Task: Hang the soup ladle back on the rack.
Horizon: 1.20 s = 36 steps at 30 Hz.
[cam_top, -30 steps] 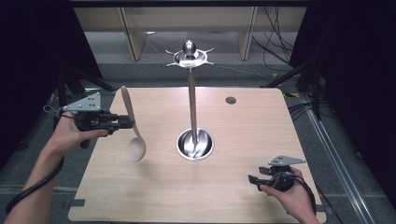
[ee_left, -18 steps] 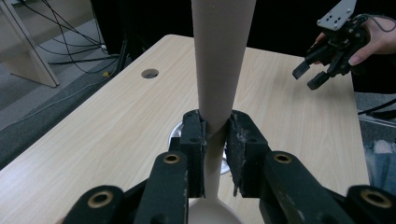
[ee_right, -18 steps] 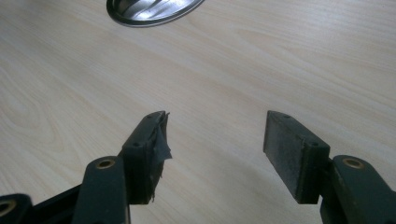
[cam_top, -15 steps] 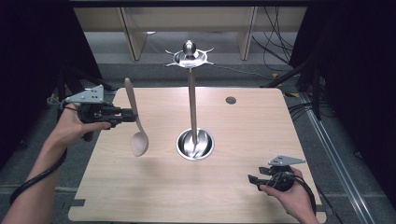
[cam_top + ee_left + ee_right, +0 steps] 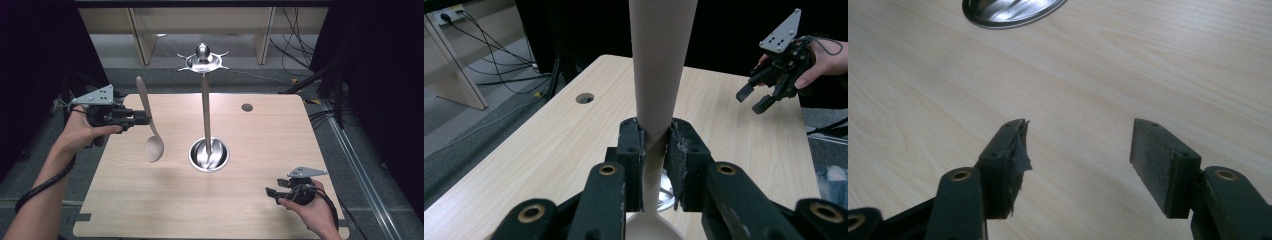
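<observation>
**Wooden spoon held in the air beside the stand**

The left gripper (image 5: 141, 119) is clamped on the neck of a wooden spoon (image 5: 148, 120), its pads pressing on the handle from both sides. The spoon hangs above the desk (image 5: 280, 135) with its bowl down and its handle rising, slightly tilted, left of the metal stand (image 5: 206, 112) and apart from it. The stand's round base sits near the desk's middle. The right gripper (image 5: 274, 192) rests low at the desk's near right corner, its jaws spread wide with only bare wood between them.
</observation>
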Tool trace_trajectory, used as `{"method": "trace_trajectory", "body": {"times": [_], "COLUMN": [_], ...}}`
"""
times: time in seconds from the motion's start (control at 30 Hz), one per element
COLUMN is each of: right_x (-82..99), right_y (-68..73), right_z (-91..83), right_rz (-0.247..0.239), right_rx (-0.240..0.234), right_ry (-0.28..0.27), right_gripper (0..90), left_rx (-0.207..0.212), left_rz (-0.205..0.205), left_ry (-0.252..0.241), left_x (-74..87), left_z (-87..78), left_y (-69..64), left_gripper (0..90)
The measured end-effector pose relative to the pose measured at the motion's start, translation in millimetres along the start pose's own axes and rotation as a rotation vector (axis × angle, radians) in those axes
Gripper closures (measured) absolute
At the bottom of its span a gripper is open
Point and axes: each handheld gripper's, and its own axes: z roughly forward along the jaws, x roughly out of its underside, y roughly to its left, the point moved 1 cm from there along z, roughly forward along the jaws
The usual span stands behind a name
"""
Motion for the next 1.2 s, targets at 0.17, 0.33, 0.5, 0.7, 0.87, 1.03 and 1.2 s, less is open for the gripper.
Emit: {"method": "trace_trajectory", "body": {"times": [0.17,0.33,0.5,0.7,0.87,1.03,1.2], "right_x": [0.0,0.0,0.0,-0.1,-0.1,-0.5,-0.6], "right_y": [0.1,0.1,0.6,0.4,1.7,-0.3,-0.6], "right_z": [-0.1,-0.2,0.1,-0.2,-0.2,0.8,-0.1], "right_rz": [0.000,-0.001,0.009,0.007,0.015,-0.011,-0.020], "right_rx": [0.001,0.001,-0.008,-0.010,-0.013,-0.022,0.000], "right_ry": [0.000,-0.001,0.004,0.006,0.005,-0.005,-0.012], "right_gripper": [40.3,40.3,40.3,40.3,40.3,40.3,40.3], "left_rx": [0.001,-0.002,-0.003,-0.004,-0.003,0.000,0.005], "left_rz": [-0.009,-0.004,-0.004,0.005,0.010,0.015,0.019], "left_ry": [-0.019,-0.019,-0.009,-0.002,-0.008,-0.009,-0.002], "left_x": [-4.5,-8.4,-13.4,-18.6,-22.6,-26.3,-30.7], "left_z": [1.5,4.2,8.4,11.3,13.2,14.6,17.2], "left_y": [0.7,0.8,-0.7,-2.3,-3.7,-5.0,-6.1], "left_gripper": [76.2,76.2,76.2,76.1,76.1,76.1,76.1]}}
